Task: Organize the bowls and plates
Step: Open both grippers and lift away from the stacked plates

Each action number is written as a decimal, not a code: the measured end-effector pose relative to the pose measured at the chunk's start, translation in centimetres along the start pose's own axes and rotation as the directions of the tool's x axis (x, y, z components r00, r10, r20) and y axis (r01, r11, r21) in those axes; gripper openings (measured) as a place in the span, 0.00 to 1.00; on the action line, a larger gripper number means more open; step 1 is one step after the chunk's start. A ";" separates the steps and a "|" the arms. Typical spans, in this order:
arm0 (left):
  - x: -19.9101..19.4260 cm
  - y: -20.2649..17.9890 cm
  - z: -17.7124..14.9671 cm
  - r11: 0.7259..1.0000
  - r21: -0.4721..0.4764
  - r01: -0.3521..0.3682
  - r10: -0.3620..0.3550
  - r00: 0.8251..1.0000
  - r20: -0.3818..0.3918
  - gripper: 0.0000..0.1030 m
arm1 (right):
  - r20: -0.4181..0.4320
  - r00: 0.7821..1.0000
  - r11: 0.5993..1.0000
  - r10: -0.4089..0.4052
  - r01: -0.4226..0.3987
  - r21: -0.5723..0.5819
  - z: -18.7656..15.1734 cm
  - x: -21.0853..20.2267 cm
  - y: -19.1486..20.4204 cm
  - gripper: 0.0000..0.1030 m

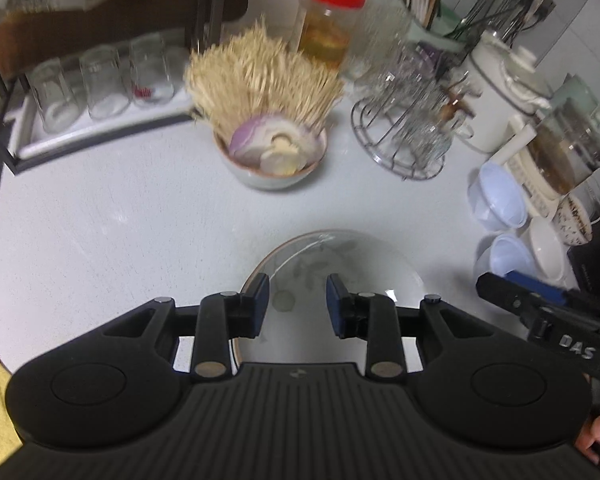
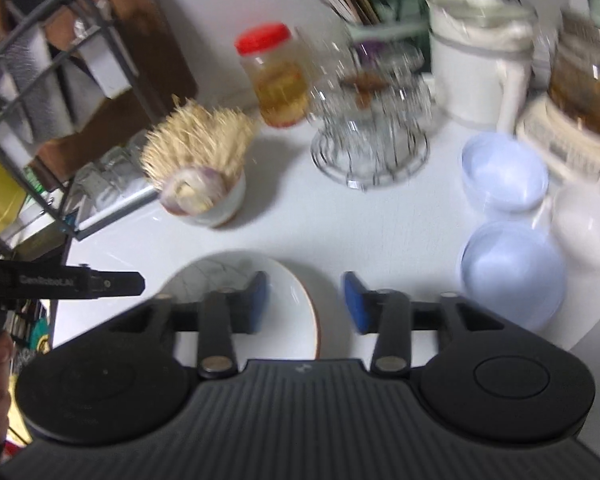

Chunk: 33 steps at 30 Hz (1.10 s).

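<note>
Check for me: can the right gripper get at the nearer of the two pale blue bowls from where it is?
Probably yes. The right gripper is open and empty beside the plate, and the nearer pale blue bowl sits to its right with bare counter between. The white bowl crowds only its far side.

Both units look alike: matte black plastic, ribbed centre deck w/ a small logo, a round domed disc at 8 and 4 o'clock. Left gripper (image 1: 298,304) has two black link arms per side, silver pivot pins, dark blue pads on the fingertips (image 1: 260,300). Right gripper (image 2: 305,302) same build, pads a brighter blue, maybe just the lighting. Its side reads "DAS" in white in the left view; the other's side has white lettering, too blurred to read.
</note>
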State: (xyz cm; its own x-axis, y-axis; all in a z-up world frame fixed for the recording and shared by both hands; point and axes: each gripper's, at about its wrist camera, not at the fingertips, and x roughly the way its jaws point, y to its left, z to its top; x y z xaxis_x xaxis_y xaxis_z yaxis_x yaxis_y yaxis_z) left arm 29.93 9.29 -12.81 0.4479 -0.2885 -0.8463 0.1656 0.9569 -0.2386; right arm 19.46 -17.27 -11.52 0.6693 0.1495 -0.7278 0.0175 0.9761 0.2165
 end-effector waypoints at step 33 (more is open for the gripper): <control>-5.7 -8.2 -5.5 0.999 0.033 0.042 -0.043 0.999 0.015 0.41 | -0.154 0.988 0.980 0.028 -0.057 -0.188 6.6 -16.7 0.5 0.79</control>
State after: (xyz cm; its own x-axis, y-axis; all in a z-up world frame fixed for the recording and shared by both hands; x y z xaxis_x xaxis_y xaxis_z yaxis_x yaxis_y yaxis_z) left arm 21.17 3.27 -8.70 0.4533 -0.3295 -0.8282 0.2133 0.9423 -0.2581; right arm 13.20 -20.34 5.01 0.5471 0.1991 -0.8131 -0.1608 0.9782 0.1313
